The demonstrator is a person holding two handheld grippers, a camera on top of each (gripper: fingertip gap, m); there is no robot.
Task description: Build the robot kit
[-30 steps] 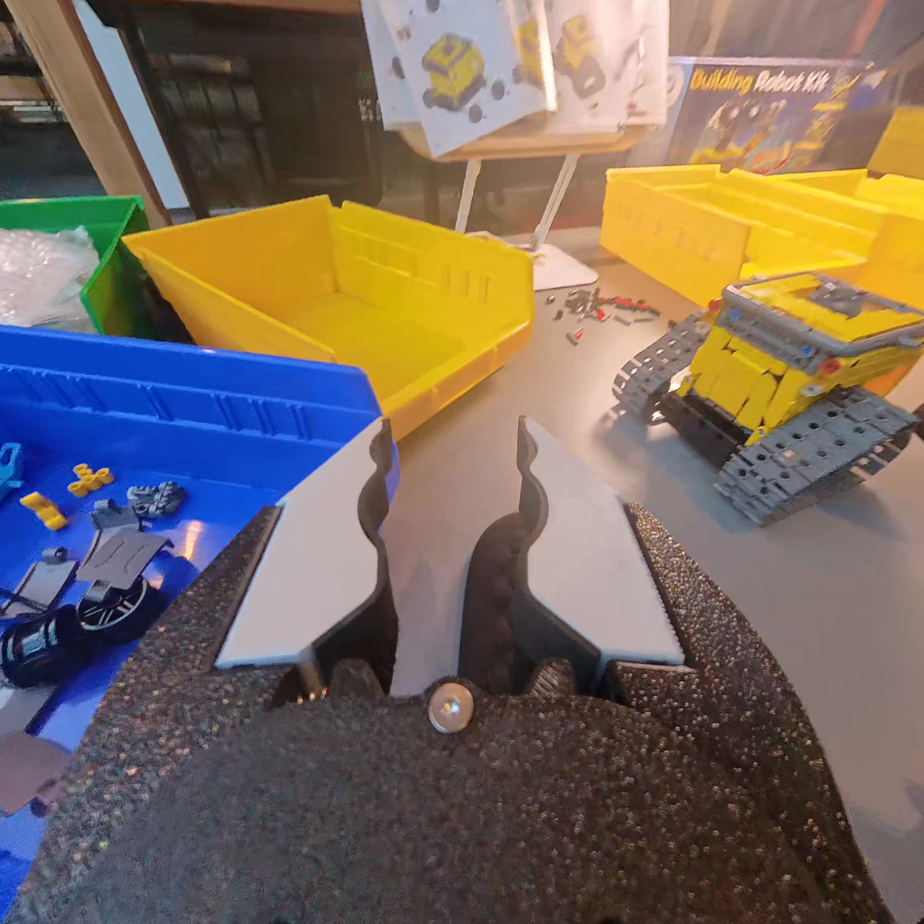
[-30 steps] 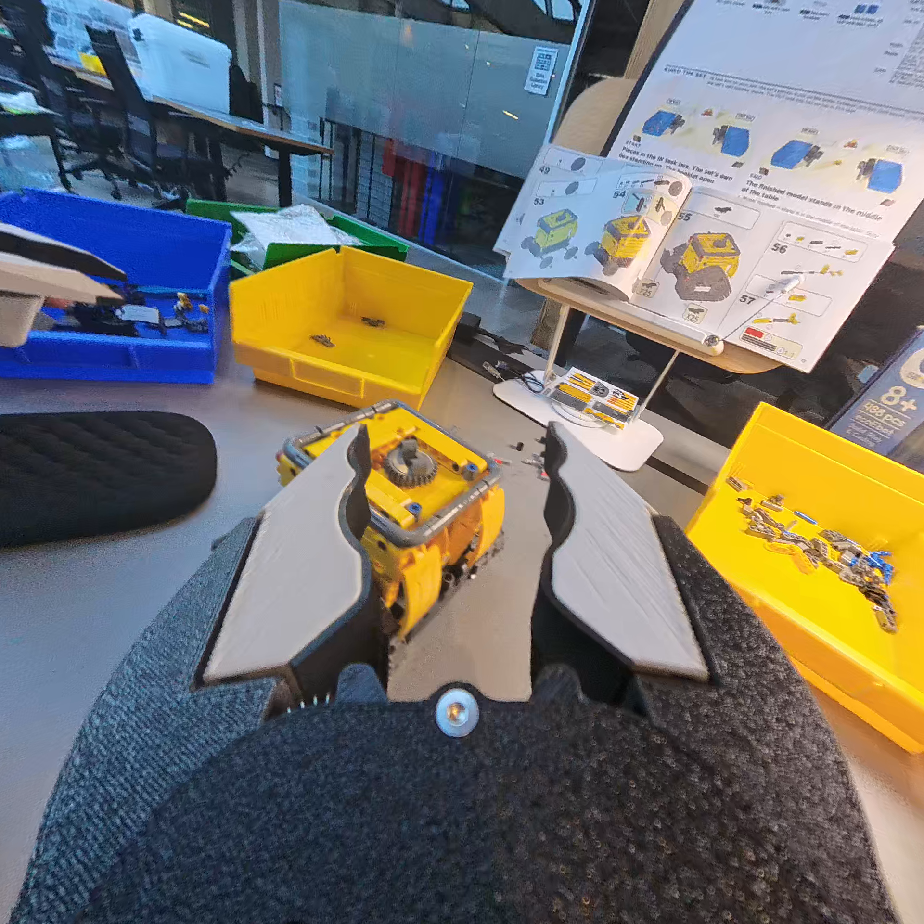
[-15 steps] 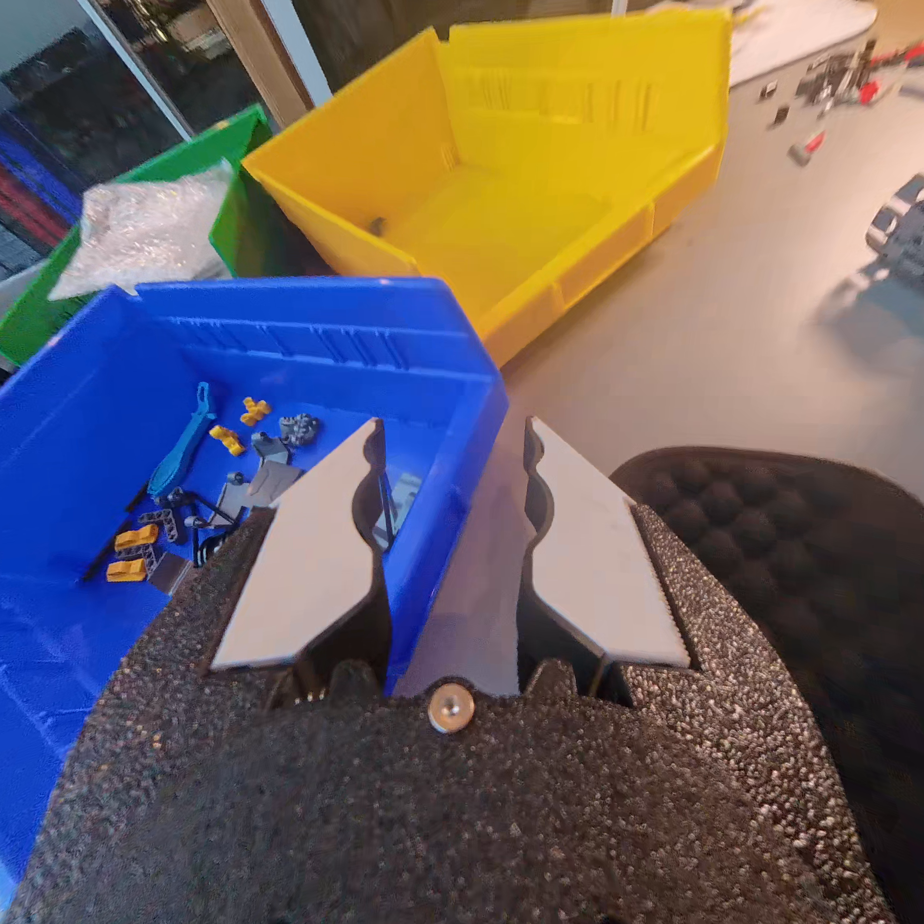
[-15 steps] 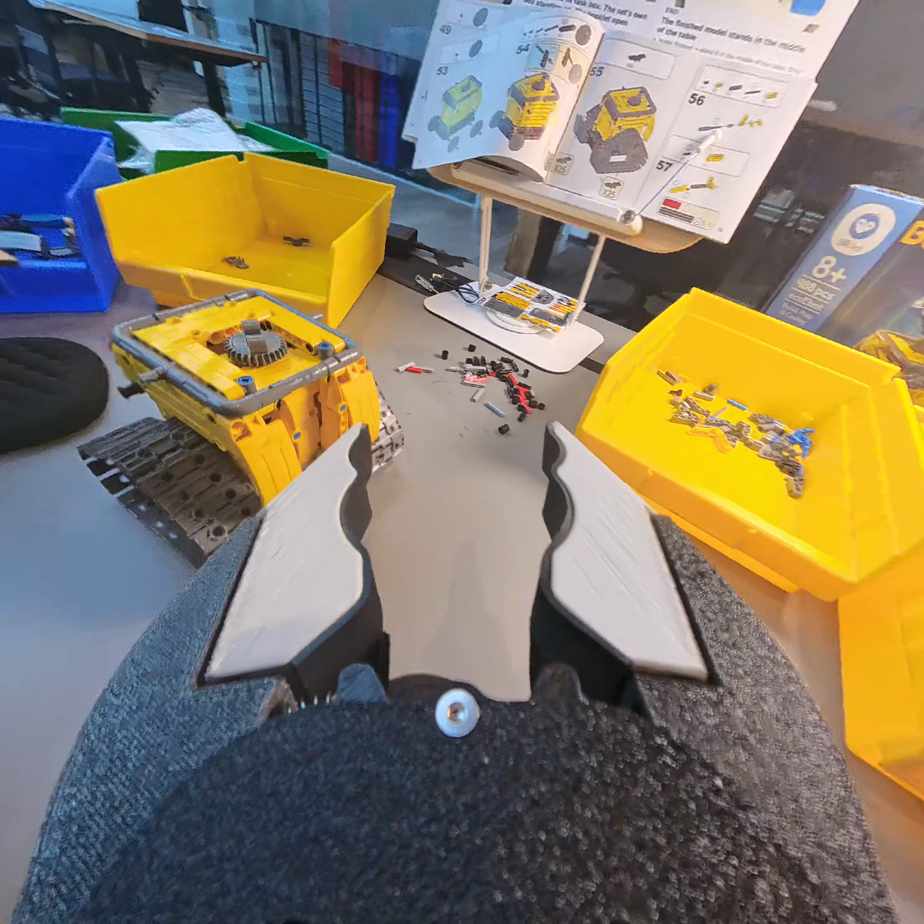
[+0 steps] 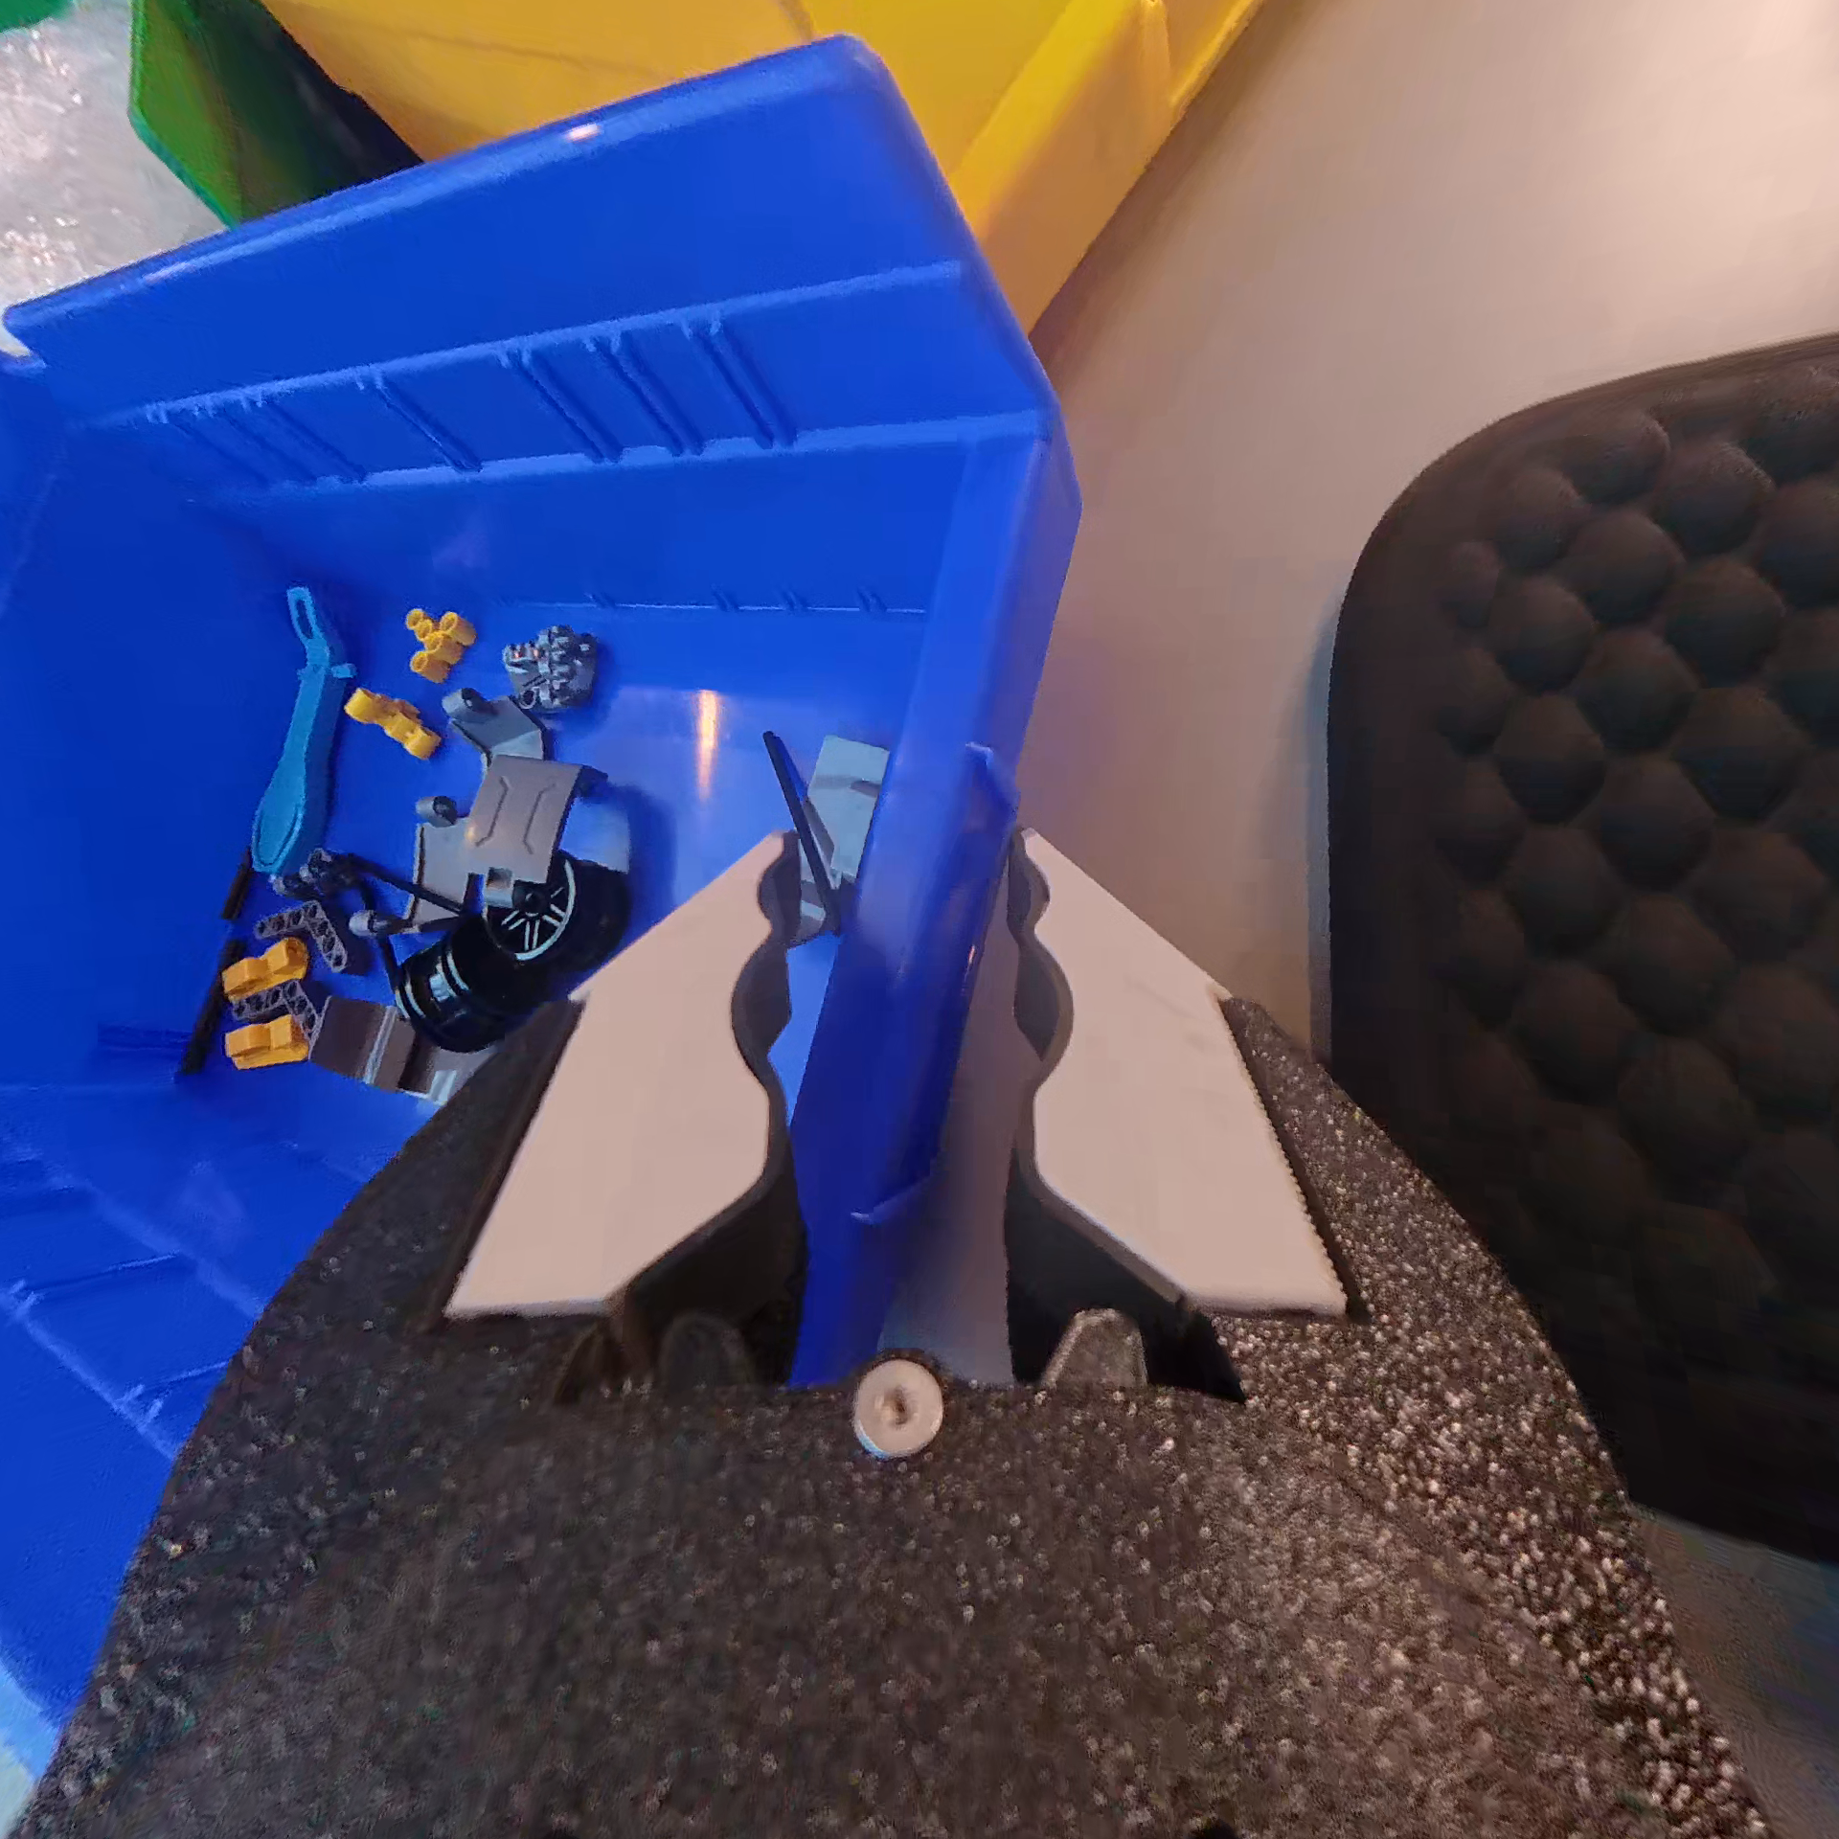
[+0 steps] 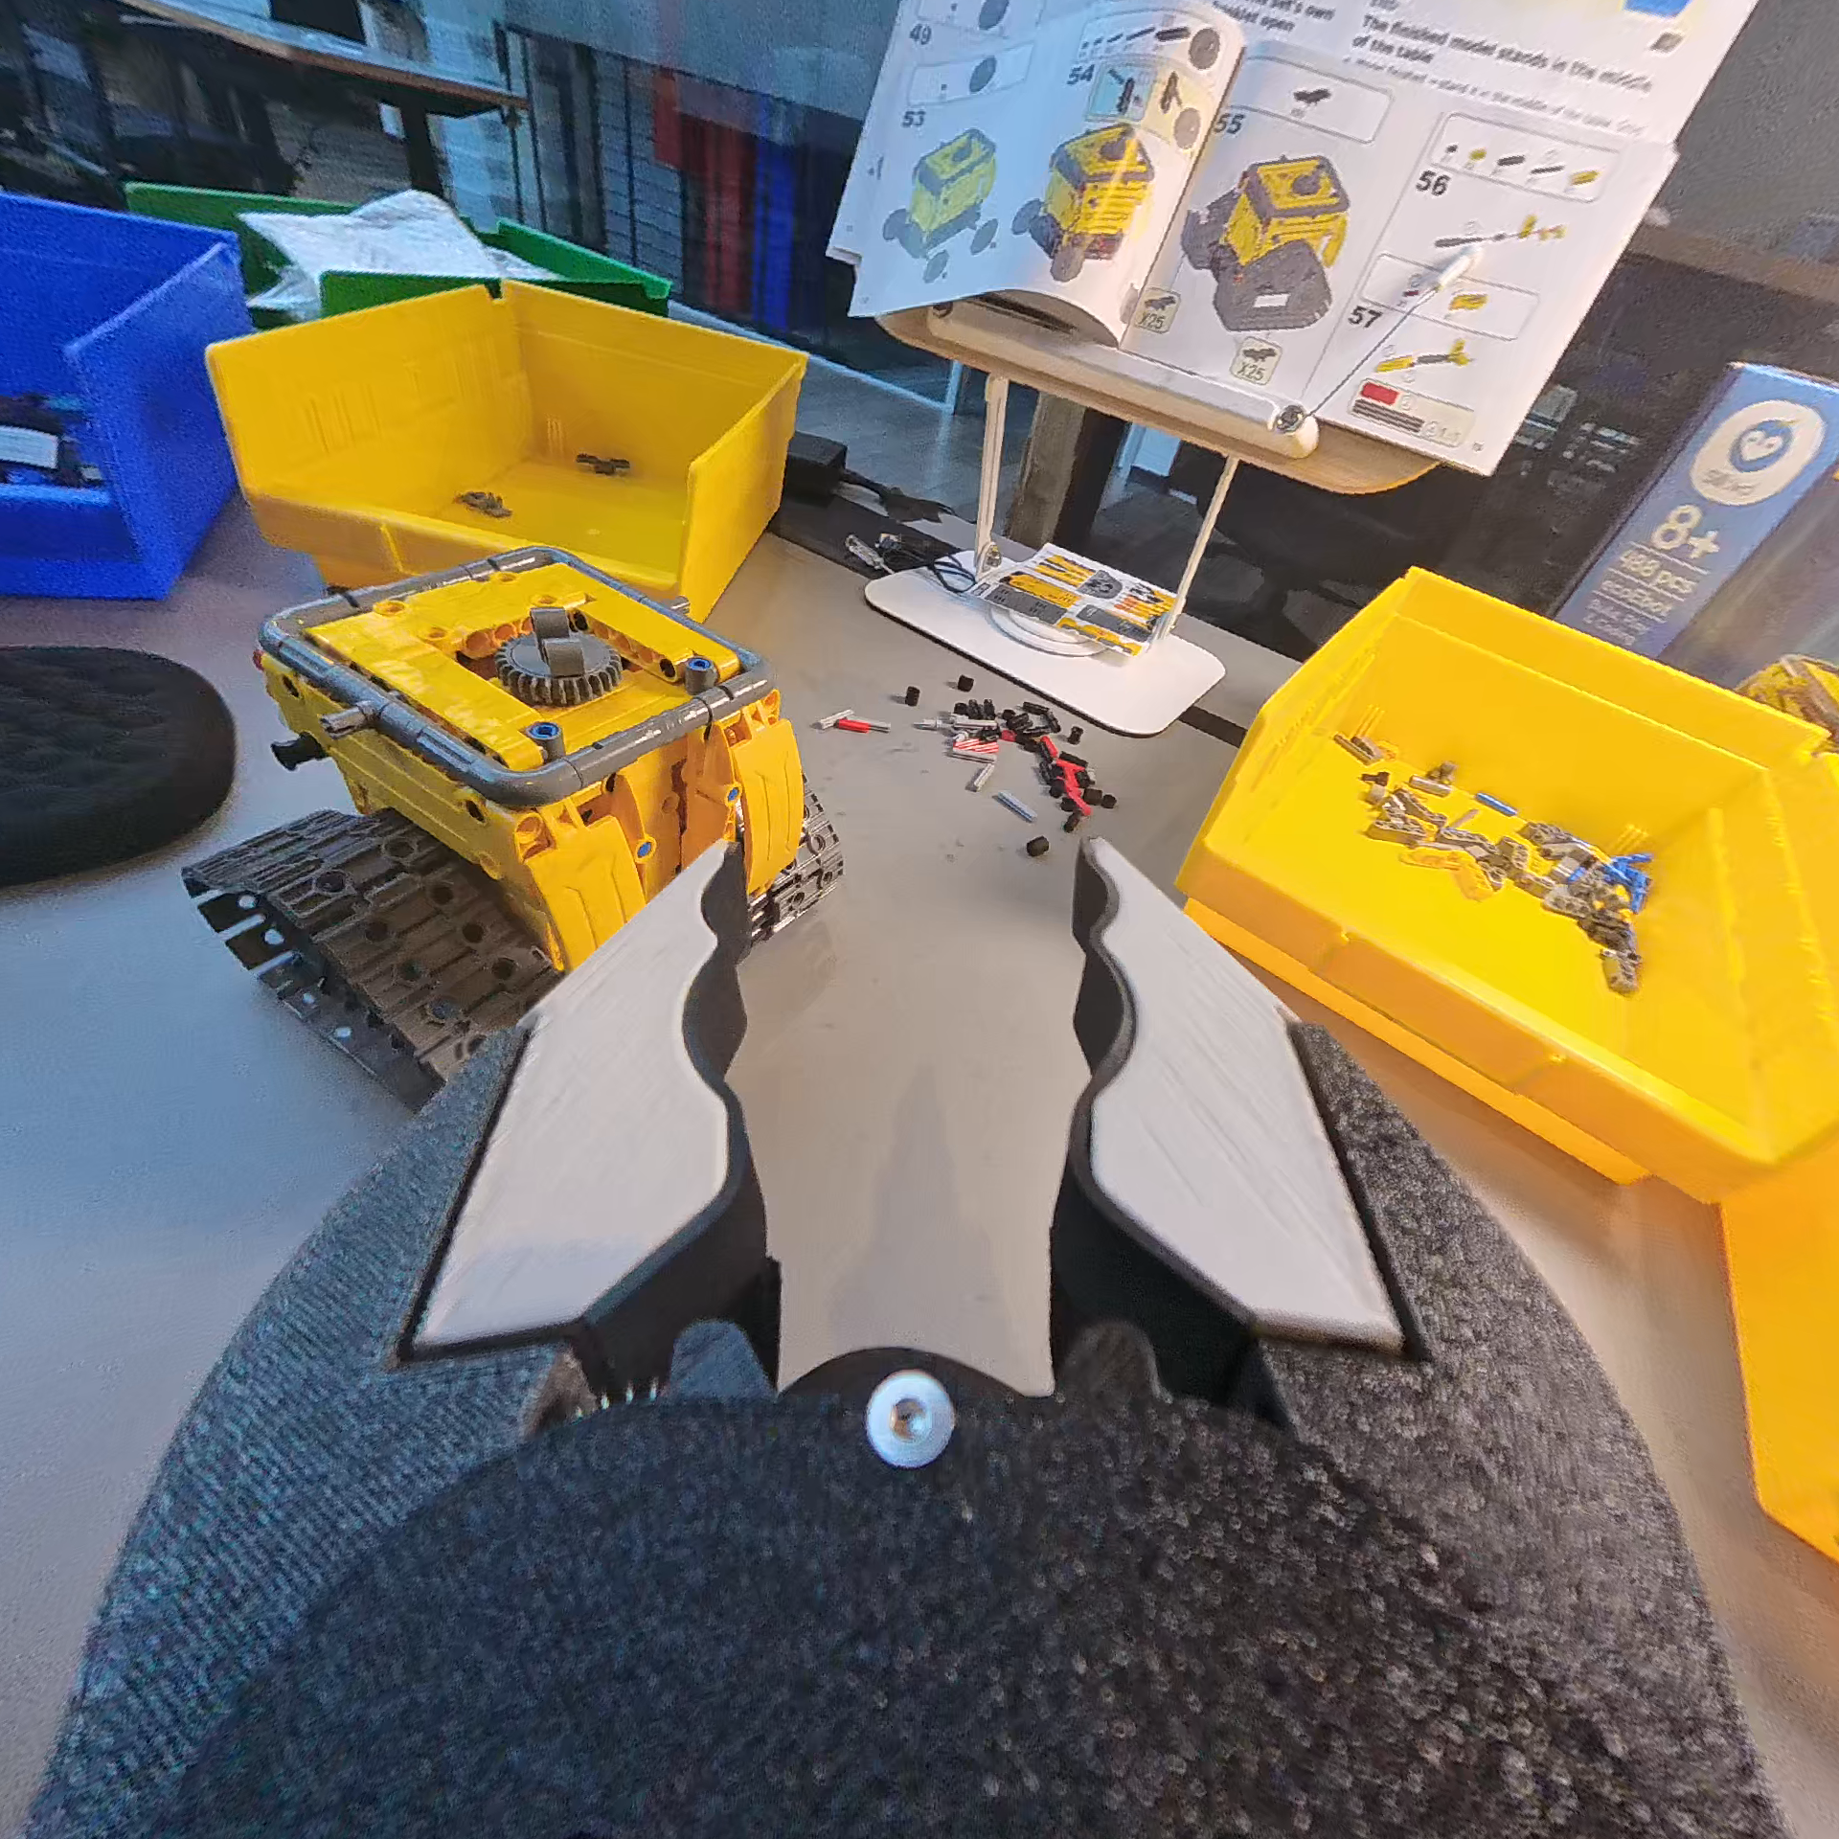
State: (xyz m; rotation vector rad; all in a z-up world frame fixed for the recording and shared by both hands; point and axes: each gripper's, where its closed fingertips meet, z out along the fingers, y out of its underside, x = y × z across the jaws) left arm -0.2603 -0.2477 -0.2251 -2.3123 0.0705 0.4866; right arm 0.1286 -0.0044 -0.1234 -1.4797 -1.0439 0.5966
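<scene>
Straddling ribbed blue bin (image 5: 935,637) wall, left gripper (image 5: 901,866) perhaps touching

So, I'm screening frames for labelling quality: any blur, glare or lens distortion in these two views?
Left wrist view: motion smear along the blue bin's near wall between the open left gripper fingers, a small glare streak on the bin floor, strong fisheye bending. Right wrist view: sharper overall; tracked yellow model crisp, instruction booklet slightly soft at the top, edges curved by the wide lens; right gripper open.
</scene>
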